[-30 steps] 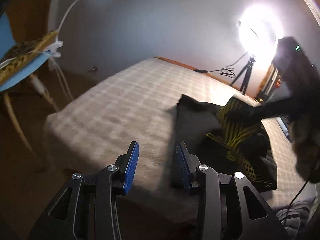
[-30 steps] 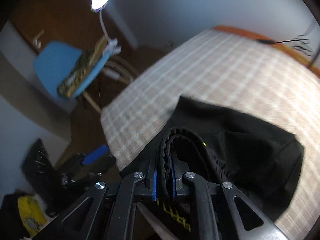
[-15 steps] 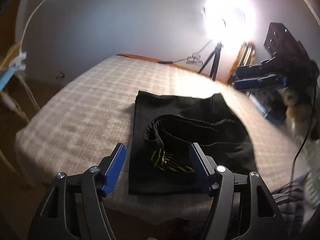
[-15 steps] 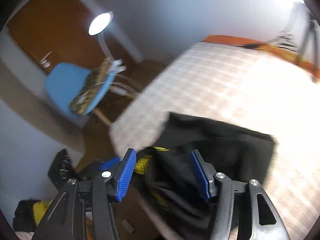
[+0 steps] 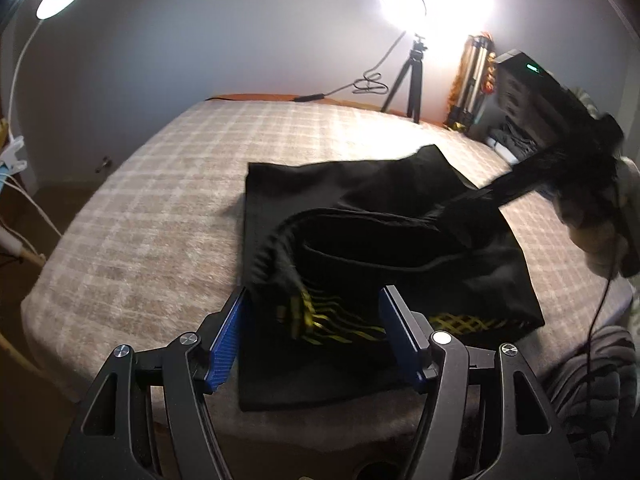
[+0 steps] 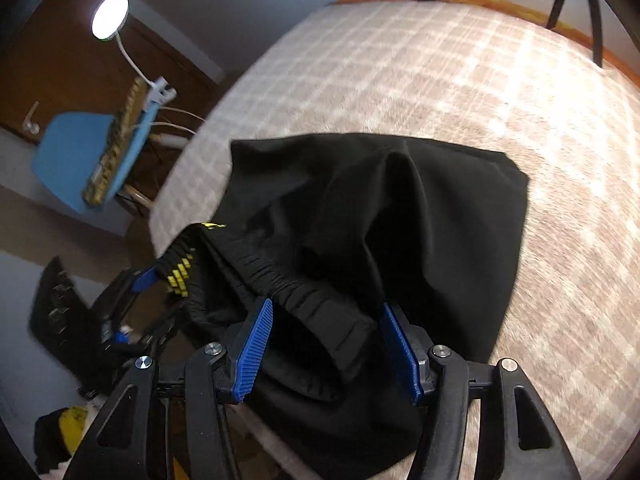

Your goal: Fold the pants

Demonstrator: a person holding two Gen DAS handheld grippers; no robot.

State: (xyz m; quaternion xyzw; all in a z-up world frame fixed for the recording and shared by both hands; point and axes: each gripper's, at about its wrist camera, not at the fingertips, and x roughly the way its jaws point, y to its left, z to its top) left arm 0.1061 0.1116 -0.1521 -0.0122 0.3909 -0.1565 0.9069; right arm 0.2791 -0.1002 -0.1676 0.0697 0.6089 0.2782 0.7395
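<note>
Black pants (image 5: pixel 360 208) with a ribbed waistband and yellow pattern lie partly folded on the plaid bed (image 5: pixel 168 200). My left gripper (image 5: pixel 316 332) is open, its blue pads on either side of the waistband's near end and yellow-patterned part. My right gripper (image 6: pixel 332 344) is open, its pads straddling the elastic waistband (image 6: pixel 304 300) at the near edge of the pants (image 6: pixel 400 208). The right gripper also shows in the left wrist view (image 5: pixel 520 188), blurred, at the pants' right side. The left gripper shows in the right wrist view (image 6: pixel 144 280) by the yellow patch.
A ring light on a tripod (image 5: pixel 416 76) stands behind the bed with a cable (image 5: pixel 368 84). A clip lamp (image 6: pixel 110 16) and blue chair (image 6: pixel 76 160) stand left of the bed (image 6: pixel 440 80). Dark equipment (image 5: pixel 528 100) sits at the right.
My right gripper let go of the waistband, opened and now straddles it again. My left gripper opened wider and moved in over the waistband's other end.
</note>
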